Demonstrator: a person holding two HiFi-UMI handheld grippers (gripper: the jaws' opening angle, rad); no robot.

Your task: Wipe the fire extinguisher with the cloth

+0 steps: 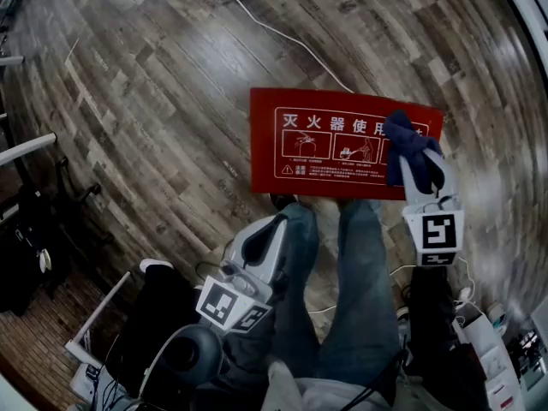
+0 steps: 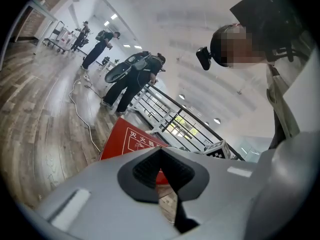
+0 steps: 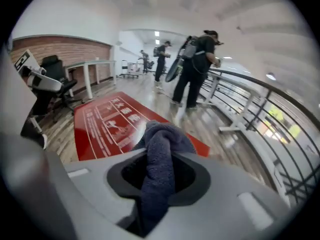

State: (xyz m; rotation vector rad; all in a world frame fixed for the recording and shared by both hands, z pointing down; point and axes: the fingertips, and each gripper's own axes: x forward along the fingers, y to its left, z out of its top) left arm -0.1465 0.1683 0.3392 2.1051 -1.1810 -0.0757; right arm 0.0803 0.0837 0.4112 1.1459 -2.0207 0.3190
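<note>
A flat red fire-extinguisher box [image 1: 325,144] with white printed instructions lies on the wooden floor; no extinguisher itself is in view. My right gripper [image 1: 421,171] hangs over the box's right end, shut on a dark blue cloth [image 1: 407,148]. In the right gripper view the cloth [image 3: 160,154] bulges out between the jaws, with the red box [image 3: 105,121] beyond it. My left gripper [image 1: 276,223] is lower left, near the person's knee and off the box, jaws together with nothing in them. The left gripper view shows the box [image 2: 127,141] past the jaws.
The person's legs in jeans [image 1: 360,298] stand just in front of the box. A white cable [image 1: 257,20] runs across the floor behind it. Dark chairs and gear [image 1: 34,229] stand at the left, boxes and plugs [image 1: 497,349] at the lower right. People [image 2: 132,79] stand by a railing [image 3: 250,109].
</note>
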